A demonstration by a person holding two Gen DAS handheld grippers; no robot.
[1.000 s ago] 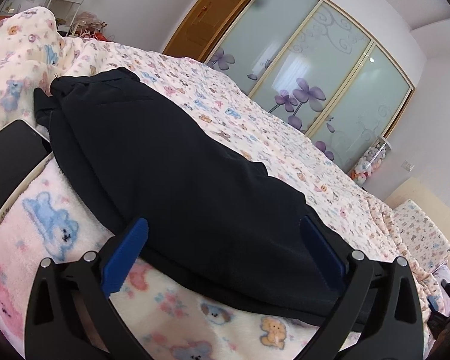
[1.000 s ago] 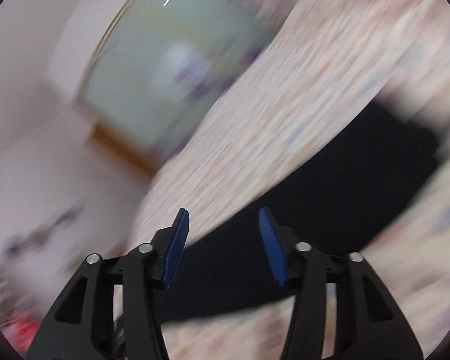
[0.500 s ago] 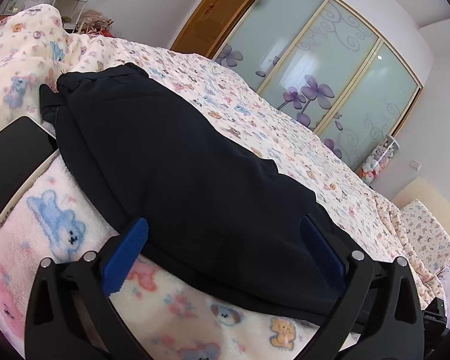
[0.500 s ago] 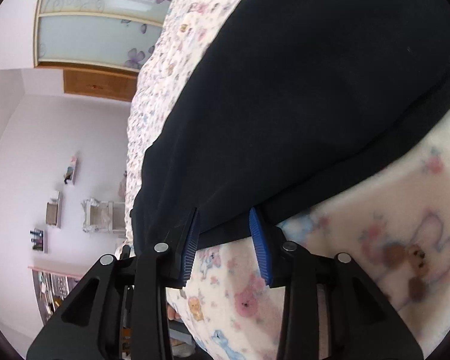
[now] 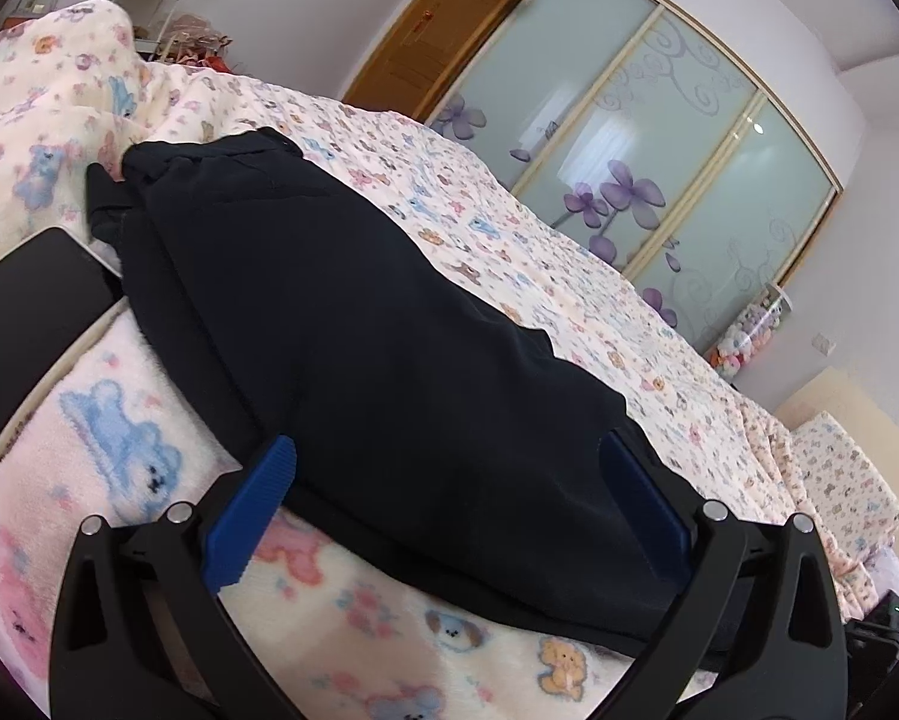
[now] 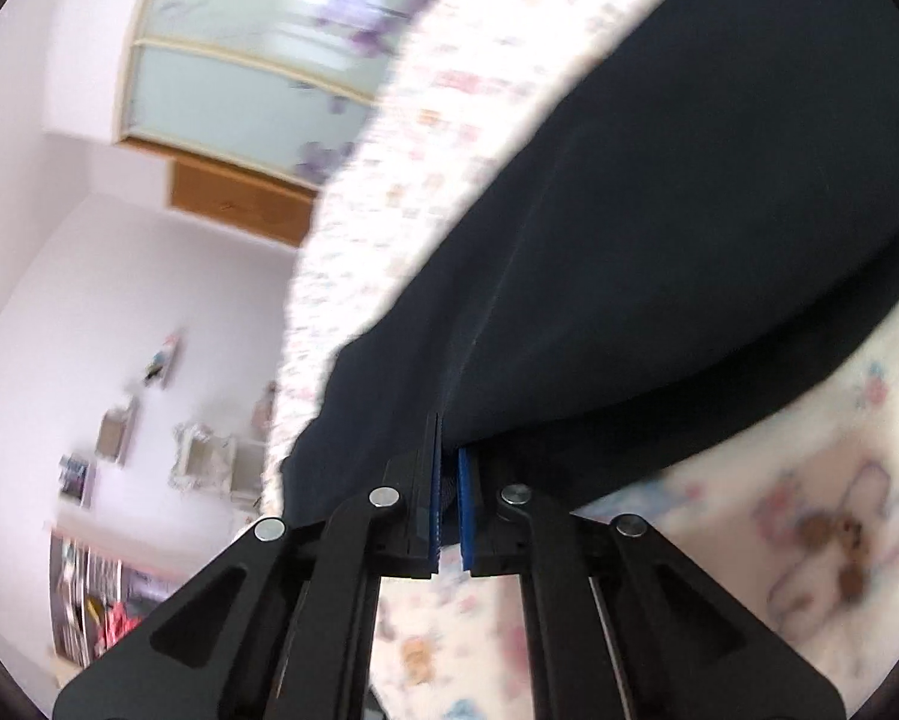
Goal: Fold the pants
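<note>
The dark pants (image 5: 353,324) are lying along the teddy-print blanket (image 5: 119,456). The right gripper (image 6: 447,501) is pinching their near edge, seen only in its own view; the left gripper (image 5: 449,504) is spreading wide over them.

Left gripper (image 5: 446,504): black plastic linkage arms joined by round silver pivot screws; ribbed blue finger pads (image 5: 251,519) are fitted; right gripper (image 6: 447,504) is built identically.
</note>
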